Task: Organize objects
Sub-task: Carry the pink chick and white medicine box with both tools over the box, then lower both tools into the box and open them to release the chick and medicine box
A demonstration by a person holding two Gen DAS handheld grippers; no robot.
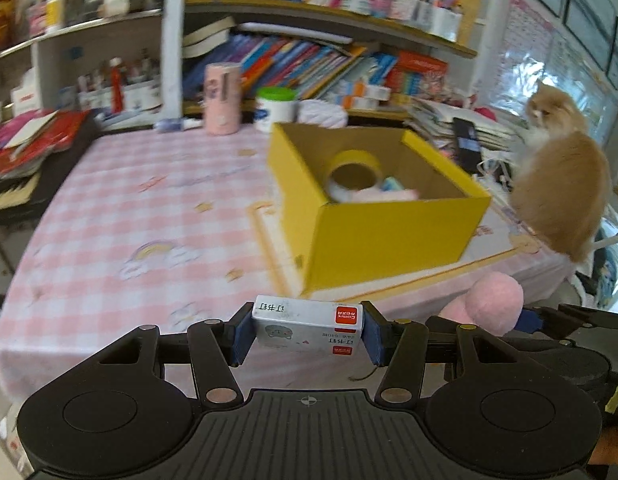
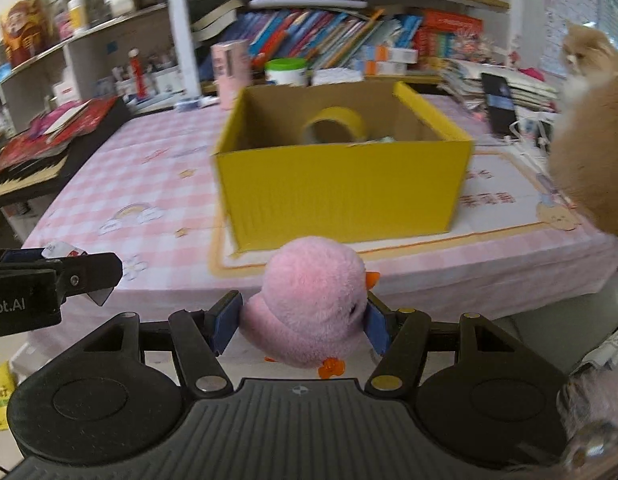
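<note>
your left gripper (image 1: 307, 334) clamps a staple box (image 1: 308, 330); your right gripper (image 2: 299, 326) squeezes a pink plush chick (image 2: 313, 312) — both held short of the yellow cardboard box (image 2: 341, 196) on the checked tablecloth (image 1: 149, 216).

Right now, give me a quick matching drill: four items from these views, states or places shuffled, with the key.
Items:
1. small staple box
2. pink plush chick
3. yellow tape roll
4. orange-and-white cat

Places:
A. inside the yellow cardboard box
B. on the table's right edge, beside the box
C. clamped in the left hand-held gripper
D. clamped in the right hand-held gripper

Pairs: 1-C, 2-D, 3-A, 4-B
</note>
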